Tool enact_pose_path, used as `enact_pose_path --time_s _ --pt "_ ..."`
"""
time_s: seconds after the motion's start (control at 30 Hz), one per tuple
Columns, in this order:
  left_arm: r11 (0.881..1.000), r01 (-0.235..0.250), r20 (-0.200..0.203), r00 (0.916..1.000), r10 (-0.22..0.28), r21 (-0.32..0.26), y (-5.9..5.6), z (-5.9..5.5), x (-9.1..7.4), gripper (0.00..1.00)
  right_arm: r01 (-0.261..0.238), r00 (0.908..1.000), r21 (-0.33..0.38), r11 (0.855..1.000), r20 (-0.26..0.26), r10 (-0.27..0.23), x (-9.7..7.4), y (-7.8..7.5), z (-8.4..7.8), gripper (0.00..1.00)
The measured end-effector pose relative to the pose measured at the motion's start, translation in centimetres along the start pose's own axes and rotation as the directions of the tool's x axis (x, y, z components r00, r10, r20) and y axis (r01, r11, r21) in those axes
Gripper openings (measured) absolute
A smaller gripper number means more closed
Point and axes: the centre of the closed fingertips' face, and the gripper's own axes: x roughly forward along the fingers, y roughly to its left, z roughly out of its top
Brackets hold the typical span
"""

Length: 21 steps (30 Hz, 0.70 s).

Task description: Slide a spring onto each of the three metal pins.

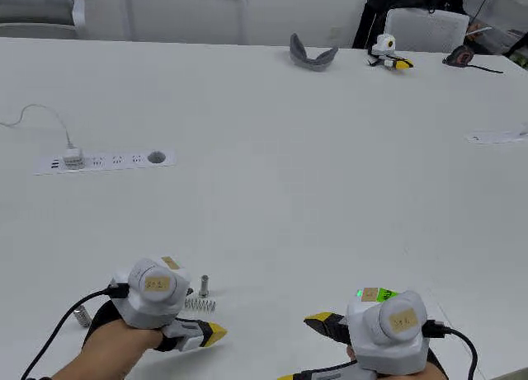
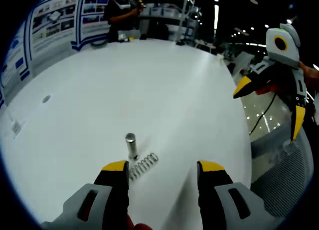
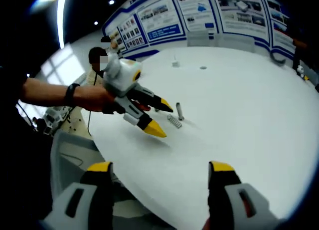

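Near the front edge of the tabletop (image 1: 272,199), a small ribbed metal piece (image 1: 82,316) lies at the far left, too small to identify. Just right of it the left gripper (image 2: 163,166) hovers with its yellow-tipped jaws spread apart and nothing between them. Just ahead of those jaws a metal pin (image 2: 130,144) stands upright, and a loose spring (image 2: 143,165) lies flat on the tabletop just beside its base, not on it. Farther right along the same edge the right gripper (image 3: 160,166) is held with jaws wide apart and empty, pointing toward the left gripper.
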Motion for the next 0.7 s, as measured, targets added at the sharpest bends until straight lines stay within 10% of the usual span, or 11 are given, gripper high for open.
enact_pose_path --time_s 0.7 --pt "0.998 -0.066 -0.021 0.9976 0.066 -0.015 0.4 -3.0 0.4 0.18 -0.003 1.0000 0.015 1.000 0.001 0.003 0.0 0.3 -0.9 0.77"
